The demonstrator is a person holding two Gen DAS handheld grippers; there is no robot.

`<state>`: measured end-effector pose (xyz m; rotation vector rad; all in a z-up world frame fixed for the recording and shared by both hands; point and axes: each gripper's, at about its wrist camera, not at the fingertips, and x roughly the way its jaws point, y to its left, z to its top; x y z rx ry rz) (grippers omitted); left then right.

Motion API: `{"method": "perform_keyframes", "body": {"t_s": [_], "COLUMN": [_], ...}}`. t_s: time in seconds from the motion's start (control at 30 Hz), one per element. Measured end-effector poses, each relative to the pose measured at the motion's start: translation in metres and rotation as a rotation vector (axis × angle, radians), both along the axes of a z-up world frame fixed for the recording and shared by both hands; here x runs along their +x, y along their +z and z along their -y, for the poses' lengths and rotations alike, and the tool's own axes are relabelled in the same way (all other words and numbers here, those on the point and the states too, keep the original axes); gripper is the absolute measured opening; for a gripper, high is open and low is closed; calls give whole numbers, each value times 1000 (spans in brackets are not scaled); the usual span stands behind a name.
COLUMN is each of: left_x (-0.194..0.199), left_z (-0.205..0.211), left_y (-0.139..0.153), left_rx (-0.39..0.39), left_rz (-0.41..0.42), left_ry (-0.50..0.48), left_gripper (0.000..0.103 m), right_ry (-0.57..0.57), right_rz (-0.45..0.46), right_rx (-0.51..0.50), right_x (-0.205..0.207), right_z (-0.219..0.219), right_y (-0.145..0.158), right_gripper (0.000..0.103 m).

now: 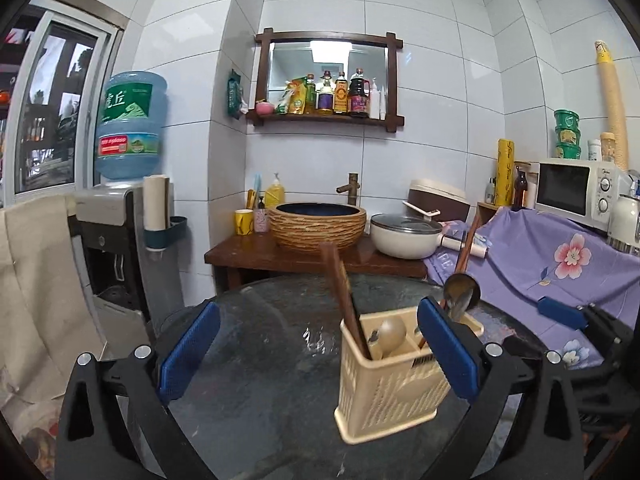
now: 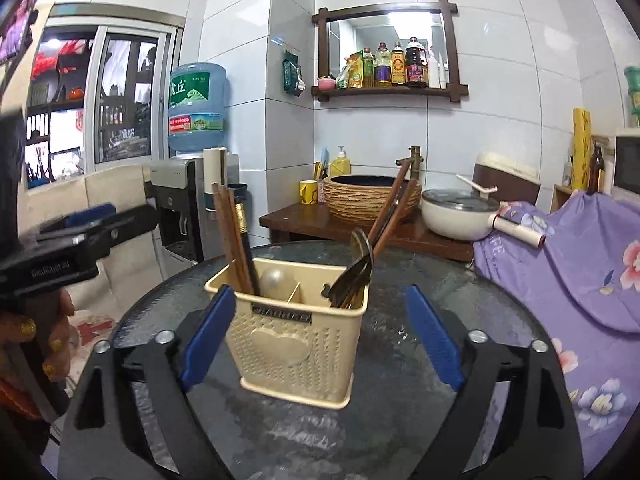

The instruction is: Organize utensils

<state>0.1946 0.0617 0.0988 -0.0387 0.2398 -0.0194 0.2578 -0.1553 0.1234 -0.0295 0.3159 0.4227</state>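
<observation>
A cream plastic utensil caddy (image 2: 296,340) stands on a round dark glass table (image 2: 400,420). Its left compartment holds brown chopsticks (image 2: 236,248) and a pale spoon (image 2: 276,280). Its right compartment holds dark metal ladles (image 2: 354,276) with wooden handles. My right gripper (image 2: 316,336) is open and empty, its blue pads on either side of the caddy's front, apart from it. In the left wrist view the caddy (image 1: 396,384) stands at right, and my left gripper (image 1: 316,352) is open and empty, its right pad in front of the caddy's near corner. The right gripper (image 1: 568,316) shows at far right there.
A wooden stand with a woven basin (image 1: 318,226) and a white lidded pan (image 1: 406,234) lies behind the table. A purple floral cloth (image 1: 552,264) covers a counter at right with a microwave (image 1: 576,192). A water dispenser (image 1: 120,240) stands at left.
</observation>
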Motion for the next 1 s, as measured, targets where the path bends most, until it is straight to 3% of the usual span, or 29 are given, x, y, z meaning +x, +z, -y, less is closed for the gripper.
{"method": "perform_keyframes", "body": {"t_s": [0.2, 0.43, 0.57, 0.73, 1.0], "left_x": [-39, -90, -116, -138, -156], "left_z": [0, 5, 9, 11, 17], "left_y": [-41, -77, -84, -89, -92], "left_rx": [-18, -33, -6, -35, -20], "left_rz": [-61, -87, -76, -87, -76], "left_ry": [-15, -47, -57, -69, -63], "left_gripper": [97, 97, 97, 97, 97], "right_ry": [32, 24, 34, 40, 34], "right_rz": [-37, -24, -44, -27, 12], "right_rx": [65, 18, 50, 40, 58], "right_x": [-49, -110, -140, -168, -186], "right_z": [15, 23, 36, 43, 50], "right_y": [-26, -58, -71, -76, -69], "right_gripper": [97, 97, 97, 97, 97]}}
